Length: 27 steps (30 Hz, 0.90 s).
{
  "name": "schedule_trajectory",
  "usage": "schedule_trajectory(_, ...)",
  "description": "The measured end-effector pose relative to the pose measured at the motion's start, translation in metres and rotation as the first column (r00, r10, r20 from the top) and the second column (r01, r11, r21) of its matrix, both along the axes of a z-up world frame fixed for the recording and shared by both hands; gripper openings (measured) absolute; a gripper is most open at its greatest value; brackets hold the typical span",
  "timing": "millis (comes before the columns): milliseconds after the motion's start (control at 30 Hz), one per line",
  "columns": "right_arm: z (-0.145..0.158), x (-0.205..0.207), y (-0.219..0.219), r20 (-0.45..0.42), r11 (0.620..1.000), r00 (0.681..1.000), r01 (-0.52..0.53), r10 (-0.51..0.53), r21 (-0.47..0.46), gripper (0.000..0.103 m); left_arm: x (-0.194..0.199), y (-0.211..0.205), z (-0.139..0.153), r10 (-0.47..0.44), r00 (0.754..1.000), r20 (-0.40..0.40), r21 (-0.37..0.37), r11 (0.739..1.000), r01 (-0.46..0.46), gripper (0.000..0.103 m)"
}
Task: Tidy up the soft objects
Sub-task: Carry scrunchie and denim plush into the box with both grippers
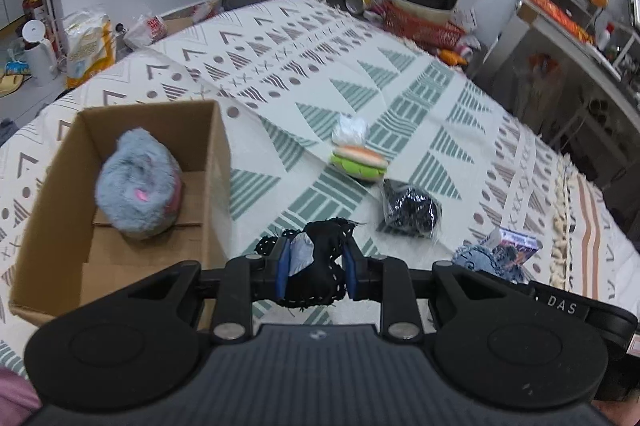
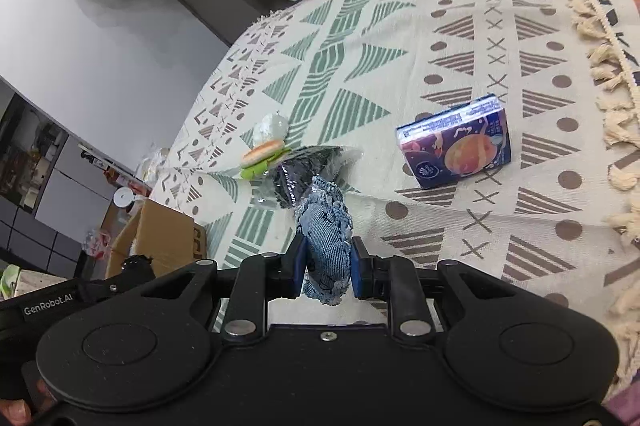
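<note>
Holding two cloths (image 1: 320, 258) (image 2: 326, 246) (one each)

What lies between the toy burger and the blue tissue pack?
In the right wrist view, a clear bag of something black lies between the burger and the tissue pack. The rest is bare cloth.

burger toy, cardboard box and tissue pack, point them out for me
burger toy (image 1: 359, 162), left wrist view, on its side, bun over green layer.
cardboard box (image 1: 218, 162), left wrist view, on its right wall.
tissue pack (image 2: 456, 148), right wrist view, on its printed front face.
</note>
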State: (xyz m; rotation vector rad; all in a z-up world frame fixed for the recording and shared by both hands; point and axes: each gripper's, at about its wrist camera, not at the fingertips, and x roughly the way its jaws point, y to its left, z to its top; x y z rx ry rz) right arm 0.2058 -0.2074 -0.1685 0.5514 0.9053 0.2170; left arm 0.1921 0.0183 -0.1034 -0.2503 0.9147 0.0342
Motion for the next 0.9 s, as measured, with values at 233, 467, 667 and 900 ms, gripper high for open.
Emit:
schedule_trajectory(233,0.017,-0.013,0.007,0.032,1.0,0.999,-0.001,0.002,-0.008,0.022,-0.016,0.007,0.023,-0.003,0.999,0.05,-0.011,1.0,0.003,0.026)
schedule_trajectory(467,0.042,-0.025,0.02,0.088,1.0,0.996,-0.019,0.019,-0.003,0.022,-0.029,0.027,0.036,0.025,0.995,0.093,-0.017,1.0,-0.024,0.026)
schedule_trajectory(667,0.064,-0.025,0.034,0.127,0.999,0.991,-0.049,0.05,-0.01,0.022,-0.033,0.047,0.044,0.065,0.991,0.115,-0.034,0.998,-0.062,0.026)
schedule_trajectory(900,0.082,-0.023,0.053,0.158,0.997,0.985,-0.069,0.072,-0.022,0.022,-0.034,0.071,0.045,0.107,0.987,0.118,-0.062,0.993,-0.1,0.027)
